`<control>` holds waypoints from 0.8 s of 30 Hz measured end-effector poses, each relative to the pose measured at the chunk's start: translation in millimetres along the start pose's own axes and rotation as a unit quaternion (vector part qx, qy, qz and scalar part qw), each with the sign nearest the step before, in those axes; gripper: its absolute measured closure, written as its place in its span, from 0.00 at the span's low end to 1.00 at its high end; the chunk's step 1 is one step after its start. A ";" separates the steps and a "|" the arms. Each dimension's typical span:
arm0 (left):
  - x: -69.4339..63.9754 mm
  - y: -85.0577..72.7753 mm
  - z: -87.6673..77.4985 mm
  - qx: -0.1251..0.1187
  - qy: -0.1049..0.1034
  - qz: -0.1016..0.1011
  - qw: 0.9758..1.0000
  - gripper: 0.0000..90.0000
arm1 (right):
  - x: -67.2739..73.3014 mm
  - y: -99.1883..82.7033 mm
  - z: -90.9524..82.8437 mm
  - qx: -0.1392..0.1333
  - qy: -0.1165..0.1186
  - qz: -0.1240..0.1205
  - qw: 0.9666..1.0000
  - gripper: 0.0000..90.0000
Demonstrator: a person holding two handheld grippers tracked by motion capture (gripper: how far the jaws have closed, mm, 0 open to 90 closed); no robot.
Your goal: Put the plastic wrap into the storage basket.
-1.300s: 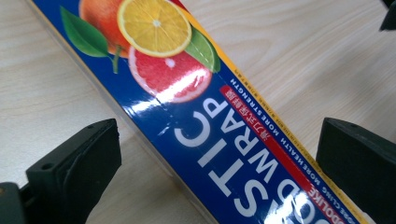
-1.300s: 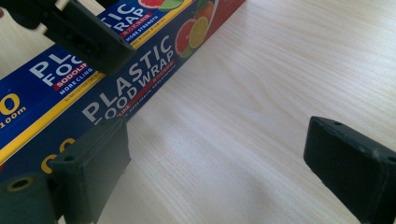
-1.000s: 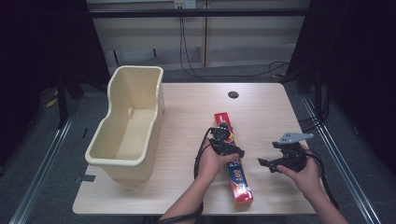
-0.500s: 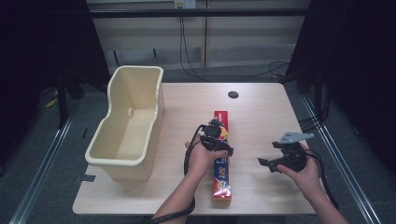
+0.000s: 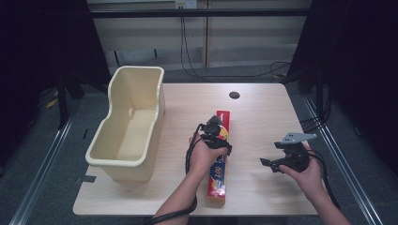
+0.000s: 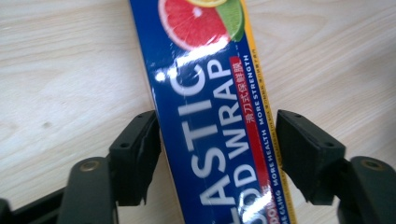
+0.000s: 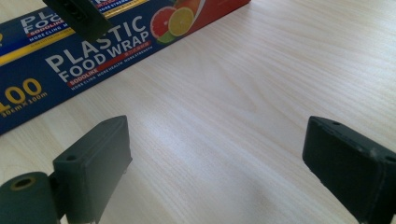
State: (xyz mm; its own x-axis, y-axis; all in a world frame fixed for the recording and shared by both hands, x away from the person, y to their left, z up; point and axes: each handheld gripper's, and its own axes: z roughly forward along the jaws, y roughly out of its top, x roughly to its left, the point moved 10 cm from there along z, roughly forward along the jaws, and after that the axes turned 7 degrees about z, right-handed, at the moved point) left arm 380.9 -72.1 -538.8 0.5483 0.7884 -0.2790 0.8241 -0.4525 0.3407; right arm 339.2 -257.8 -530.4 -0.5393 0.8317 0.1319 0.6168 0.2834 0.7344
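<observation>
Two grippers over the wooden table (image 5: 263,101), and the action is on the left. The left gripper (image 5: 217,136) sits right over the plastic wrap box (image 5: 218,174), a long blue and red carton lying along the middle of the table, one end near the front edge, the other pointing toward the back edge. Look at the left gripper view: the jaws straddle the plastic wrap box (image 6: 219,135), one on each side. The left-hand jaw looks to be just touching the carton's edge; the right-hand one stands a sliver clear, so not clamped.

Over to the right gripper (image 5: 277,164), held in the right hand (image 5: 309,176) near the table's front right corner, well apart from the carton. Its own view shows the jaws spread wide with bare wood between them, the plastic wrap box (image 7: 107,39) lying beyond.

Near the left edge stands a cream plastic tub (image 5: 155,101), open at the top, running front to back. A small dark round hole (image 5: 234,95) marks the tabletop toward the back edge.
</observation>
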 end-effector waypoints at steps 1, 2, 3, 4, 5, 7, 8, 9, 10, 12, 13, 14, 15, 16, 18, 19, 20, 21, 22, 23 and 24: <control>1.9 0.6 -0.6 -0.005 0.001 0.002 1.000 0.38 | -0.2 0.4 0.1 -0.002 0.001 -0.001 1.000 0.09; 3.6 -0.9 -2.7 0.000 0.004 0.002 1.000 0.40 | -0.1 0.5 0.1 -0.002 0.001 0.001 1.000 0.09; 5.1 -1.9 -4.4 0.004 0.009 0.000 1.000 0.41 | -0.3 0.5 0.0 -0.002 -0.001 0.002 1.000 0.09; 7.8 -3.0 -5.8 0.008 0.016 0.014 1.000 0.42 | -0.2 0.7 0.4 -0.002 0.000 0.001 1.000 0.09; 8.6 -3.4 -6.6 0.010 0.020 0.016 1.000 0.43 | 0.4 0.7 1.0 -0.002 0.001 0.001 1.000 0.09; 7.9 -2.8 -6.4 0.010 0.026 0.014 0.999 0.42 | 0.9 0.8 1.9 -0.001 0.001 -0.003 1.000 0.09; 7.9 -1.2 -5.0 0.004 0.029 0.021 0.999 0.41 | 2.1 1.3 2.1 0.000 0.002 -0.002 1.000 0.09; 8.1 -1.7 -4.6 0.007 0.033 0.024 0.999 0.40 | 2.2 1.5 2.2 -0.001 0.002 -0.003 1.000 0.09; 6.8 0.1 -3.0 0.002 0.035 0.021 0.999 0.40 | 2.4 1.8 2.3 -0.001 0.002 -0.003 1.000 0.09; 7.6 1.6 -1.1 0.004 0.041 0.027 0.999 0.39 | 2.5 2.3 2.3 -0.003 0.002 -0.003 1.000 0.09; 8.2 3.7 0.9 0.000 0.043 0.026 0.999 0.38 | 2.0 2.1 2.4 -0.002 0.001 -0.004 1.000 0.09; 9.1 3.8 2.3 0.006 0.046 0.027 0.999 0.38 | 1.8 2.0 2.3 -0.001 0.000 -0.004 1.000 0.09; 8.4 5.7 4.5 0.003 0.043 0.025 0.999 0.37 | 1.7 1.9 2.3 -0.001 -0.001 -0.004 1.000 0.09; 8.3 6.9 6.4 0.003 0.045 0.026 0.999 0.35 | 1.9 1.9 2.5 -0.001 0.000 -0.004 1.000 0.09; 9.6 6.9 9.0 0.012 0.050 0.027 0.998 0.36 | 2.9 1.7 2.9 0.000 0.002 -0.005 1.000 0.09; 9.8 7.7 11.6 0.013 0.050 0.025 0.998 0.36 | 3.5 1.5 3.2 0.000 0.004 -0.005 1.000 0.09; 10.2 7.0 13.4 0.019 0.051 0.021 0.998 0.36 | 3.3 1.5 3.4 0.000 0.002 -0.006 1.000 0.09; 10.6 7.6 14.8 0.022 0.052 0.024 0.998 0.38 | 3.1 1.7 3.5 0.000 0.001 -0.007 1.000 0.09; 10.8 8.4 14.8 0.025 0.053 0.024 0.998 0.39 | 3.6 1.8 3.2 0.000 0.003 -0.006 1.000 0.09; 11.7 8.7 12.7 0.032 0.055 0.023 0.998 0.40 | 3.1 2.1 2.9 -0.001 0.002 -0.007 1.000 0.09; 12.4 8.4 11.0 0.037 0.058 0.023 0.997 0.42 | 3.1 1.6 2.8 0.001 0.002 -0.007 1.000 0.09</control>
State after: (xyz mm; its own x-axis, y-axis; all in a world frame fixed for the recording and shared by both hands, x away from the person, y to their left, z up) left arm 396.2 -70.7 -549.3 0.5687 0.8075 -0.1566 0.8094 -0.5155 0.2814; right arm 340.2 -253.4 -530.7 -0.5502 0.8257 0.1243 0.6098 0.2956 0.7354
